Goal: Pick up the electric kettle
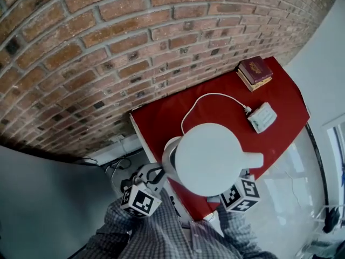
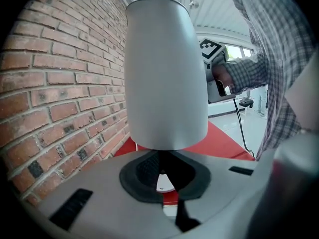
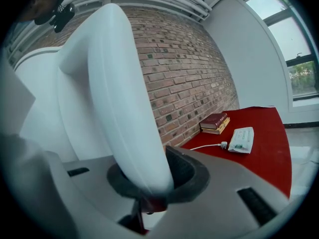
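The white electric kettle point(image 1: 210, 158) hangs above the near edge of the red table point(image 1: 161, 123), its round lid facing up at me. Its thick curved handle point(image 3: 124, 108) runs down between the pads of my right gripper point(image 3: 149, 193), which is shut on it. In the head view the right gripper point(image 1: 245, 174) sits under the handle's stub at the kettle's right. My left gripper point(image 2: 162, 176) is at the foot of the kettle body point(image 2: 164, 83), its pads closed under the lower rim. From above, the left gripper point(image 1: 159, 174) meets the kettle's left side.
A brick wall point(image 1: 108, 63) runs along the table's far side. On the table lie two stacked books point(image 1: 255, 72) and a white packet point(image 1: 262, 117) with a white cable point(image 1: 205, 99) looping toward the kettle. Dark cables point(image 1: 118, 169) lie on the floor at left.
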`<state>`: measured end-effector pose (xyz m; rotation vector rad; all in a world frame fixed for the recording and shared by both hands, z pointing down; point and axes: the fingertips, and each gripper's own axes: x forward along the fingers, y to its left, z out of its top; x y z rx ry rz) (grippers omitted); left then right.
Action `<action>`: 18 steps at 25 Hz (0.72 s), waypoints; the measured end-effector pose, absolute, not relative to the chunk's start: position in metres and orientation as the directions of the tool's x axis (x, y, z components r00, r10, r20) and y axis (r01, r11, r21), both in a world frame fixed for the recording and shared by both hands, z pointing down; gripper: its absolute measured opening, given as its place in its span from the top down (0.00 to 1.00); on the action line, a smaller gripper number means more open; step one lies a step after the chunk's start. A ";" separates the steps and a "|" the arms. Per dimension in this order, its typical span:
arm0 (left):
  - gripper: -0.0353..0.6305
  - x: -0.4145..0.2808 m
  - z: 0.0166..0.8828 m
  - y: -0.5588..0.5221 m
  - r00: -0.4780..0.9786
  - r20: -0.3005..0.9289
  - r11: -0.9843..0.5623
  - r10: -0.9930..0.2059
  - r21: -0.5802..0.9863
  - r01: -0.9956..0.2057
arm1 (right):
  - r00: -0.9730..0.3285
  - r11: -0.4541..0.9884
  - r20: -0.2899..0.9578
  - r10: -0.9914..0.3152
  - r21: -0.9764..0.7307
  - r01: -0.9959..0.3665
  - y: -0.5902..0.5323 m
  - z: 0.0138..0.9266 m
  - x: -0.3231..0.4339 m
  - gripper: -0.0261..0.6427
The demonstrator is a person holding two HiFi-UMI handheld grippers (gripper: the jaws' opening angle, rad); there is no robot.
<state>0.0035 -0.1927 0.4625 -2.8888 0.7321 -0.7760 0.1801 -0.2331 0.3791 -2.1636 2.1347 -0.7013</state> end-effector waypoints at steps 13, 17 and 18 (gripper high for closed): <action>0.94 0.008 0.453 -0.172 0.761 0.455 -0.886 -0.463 -0.227 -0.403 | -0.022 -0.066 0.284 -0.959 -0.294 -0.953 -0.204 0.366 0.184 0.85; 0.94 0.007 0.451 -0.168 0.762 0.445 -0.882 -0.471 -0.234 -0.409 | -0.026 -0.056 0.280 -0.960 -0.283 -0.958 -0.201 0.362 0.182 0.85; 0.94 0.007 0.451 -0.167 0.761 0.443 -0.881 -0.474 -0.235 -0.411 | -0.028 -0.054 0.280 -0.960 -0.281 -0.958 -0.200 0.361 0.181 0.85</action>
